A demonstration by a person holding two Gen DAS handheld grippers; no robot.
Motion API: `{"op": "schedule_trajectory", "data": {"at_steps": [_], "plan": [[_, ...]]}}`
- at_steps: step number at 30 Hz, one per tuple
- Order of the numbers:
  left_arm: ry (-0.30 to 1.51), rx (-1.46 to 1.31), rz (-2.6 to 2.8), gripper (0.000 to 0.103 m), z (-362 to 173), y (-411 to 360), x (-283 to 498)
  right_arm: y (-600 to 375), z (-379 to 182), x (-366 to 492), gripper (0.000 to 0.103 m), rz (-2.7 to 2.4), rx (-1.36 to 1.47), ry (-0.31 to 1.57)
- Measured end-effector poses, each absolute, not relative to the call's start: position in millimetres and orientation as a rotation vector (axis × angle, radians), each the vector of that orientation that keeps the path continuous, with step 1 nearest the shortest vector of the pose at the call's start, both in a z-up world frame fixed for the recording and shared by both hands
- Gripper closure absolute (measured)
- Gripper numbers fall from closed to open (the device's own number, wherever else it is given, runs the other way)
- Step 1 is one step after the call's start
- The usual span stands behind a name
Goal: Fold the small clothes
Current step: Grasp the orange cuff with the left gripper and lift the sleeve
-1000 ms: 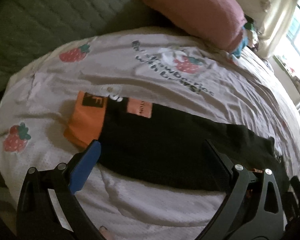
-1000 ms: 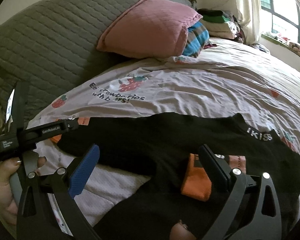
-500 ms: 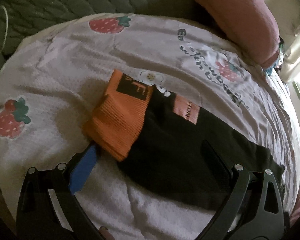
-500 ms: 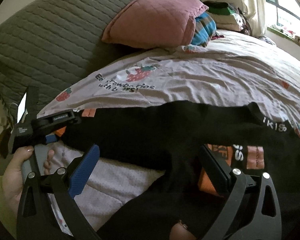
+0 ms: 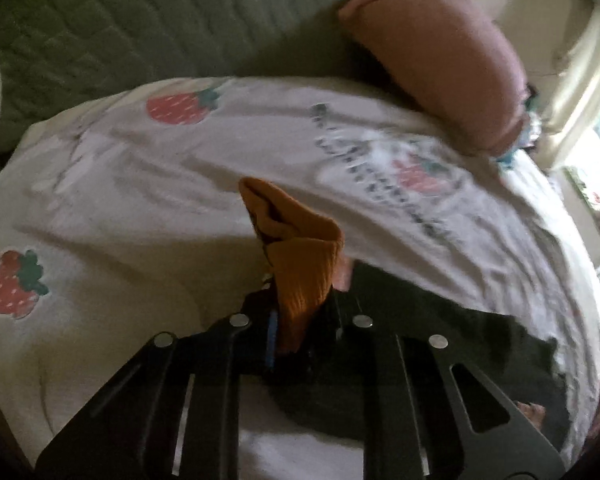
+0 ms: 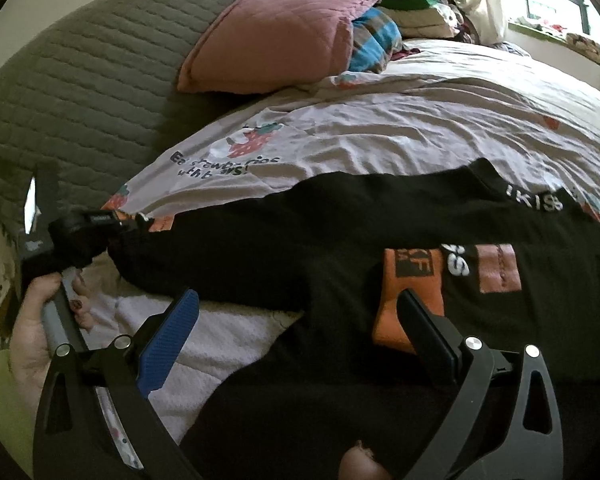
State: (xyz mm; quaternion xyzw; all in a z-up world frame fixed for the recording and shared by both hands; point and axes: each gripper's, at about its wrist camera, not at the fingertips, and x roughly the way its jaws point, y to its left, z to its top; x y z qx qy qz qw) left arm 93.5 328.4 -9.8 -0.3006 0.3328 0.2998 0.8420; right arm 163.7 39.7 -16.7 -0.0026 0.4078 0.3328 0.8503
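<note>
Fingers of the left gripper have just been closing and now pinch the orange cuff of the black garment lying across the strawberry bedspread. Right gripper stands wide, holding nothing, its fingers straddling dark cloth, the other orange cuff just beside its right finger.

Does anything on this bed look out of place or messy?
Only the orange cuff: the left tongs have just closed on it, so it stands bunched up off the bedspread. The black garment lies rumpled, unfolded.
</note>
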Motion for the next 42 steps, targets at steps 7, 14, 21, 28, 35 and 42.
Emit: {"op": "schedule_trajectory", "data": {"at_steps": [7,14,21,28,35,42], "plan": [[0.621,-0.567,0.524,0.094,21,300,100,10,-9,161,0.005,0.653,0.05,0.84],[0.554,-0.472,0.407,0.095,52,266,103,-34,2,165,0.005,0.576,0.128,0.812],[0.483,-0.458,0.253,0.095,82,234,98,-78,7,170,0.005,0.498,0.197,0.796],[0.508,-0.458,0.125,0.096,89,200,110,-124,5,170,0.005,0.423,0.273,0.792],[0.547,-0.418,-0.006,0.096,94,146,127,-154,8,166,0.005,0.373,0.29,0.77],[0.563,-0.381,-0.076,0.096,98,110,139,-188,12,162,0.005,0.317,0.335,0.725]]}}
